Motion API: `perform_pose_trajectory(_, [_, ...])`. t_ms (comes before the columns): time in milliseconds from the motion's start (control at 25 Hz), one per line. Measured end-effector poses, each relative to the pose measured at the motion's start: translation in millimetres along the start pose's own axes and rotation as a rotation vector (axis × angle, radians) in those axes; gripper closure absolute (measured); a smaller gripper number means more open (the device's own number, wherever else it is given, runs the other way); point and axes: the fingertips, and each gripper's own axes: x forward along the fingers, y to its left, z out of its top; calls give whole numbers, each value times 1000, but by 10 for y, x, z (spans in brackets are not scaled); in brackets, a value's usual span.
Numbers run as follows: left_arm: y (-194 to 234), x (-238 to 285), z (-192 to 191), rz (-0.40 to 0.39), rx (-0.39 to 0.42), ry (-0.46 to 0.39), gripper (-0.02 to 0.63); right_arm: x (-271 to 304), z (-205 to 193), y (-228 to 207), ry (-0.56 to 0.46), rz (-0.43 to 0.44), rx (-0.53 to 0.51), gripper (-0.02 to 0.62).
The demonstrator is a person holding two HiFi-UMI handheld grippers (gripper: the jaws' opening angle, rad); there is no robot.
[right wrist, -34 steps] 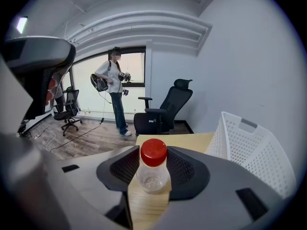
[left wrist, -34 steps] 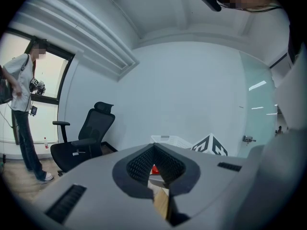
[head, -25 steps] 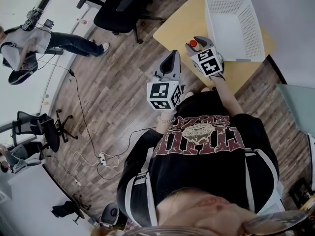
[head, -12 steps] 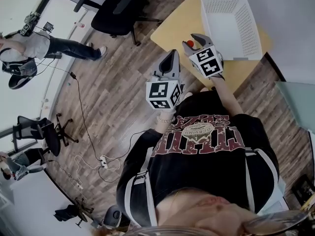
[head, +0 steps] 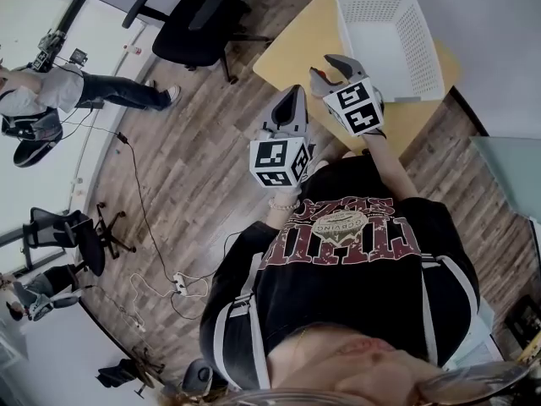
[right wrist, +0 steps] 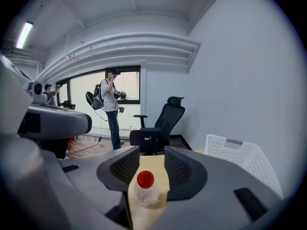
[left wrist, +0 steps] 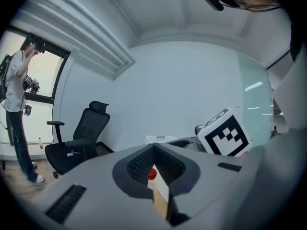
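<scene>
My right gripper [right wrist: 149,153] has its jaws wide apart, nothing clamped. A small clear bottle [right wrist: 145,191] with a red cap [right wrist: 145,178] stands upright on the wooden table [head: 292,49], framed in the gap between the two pads and touching neither. From the head view the right gripper [head: 328,68] hangs over the near part of the table and covers the bottle, so I can't see it there. The white basket [right wrist: 244,164] sits to the right of the bottle, near it but apart. My left gripper [left wrist: 154,150] has its jaws closed together at the tips and empty; through the slit under them I only catch the red cap [left wrist: 152,174] further off. In the head view the left gripper [head: 293,96] is held off the table edge, over the floor. Judging the approach: the bottle looks slightly left of centre in the gap, so I'd centre the jaws on it first. I'd come in level and low enough for the pads to meet the body rather than the cap. It's light, clear plastic, so I'd close gently to avoid tipping or squashing it. An office chair [right wrist: 160,123] stands beyond the table.
</scene>
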Motion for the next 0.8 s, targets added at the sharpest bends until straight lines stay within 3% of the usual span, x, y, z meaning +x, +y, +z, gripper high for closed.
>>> perform_pose_trajectory(800, [-266, 224, 21, -70, 25, 8, 558, -524, 192, -222, -99, -41, 42, 433])
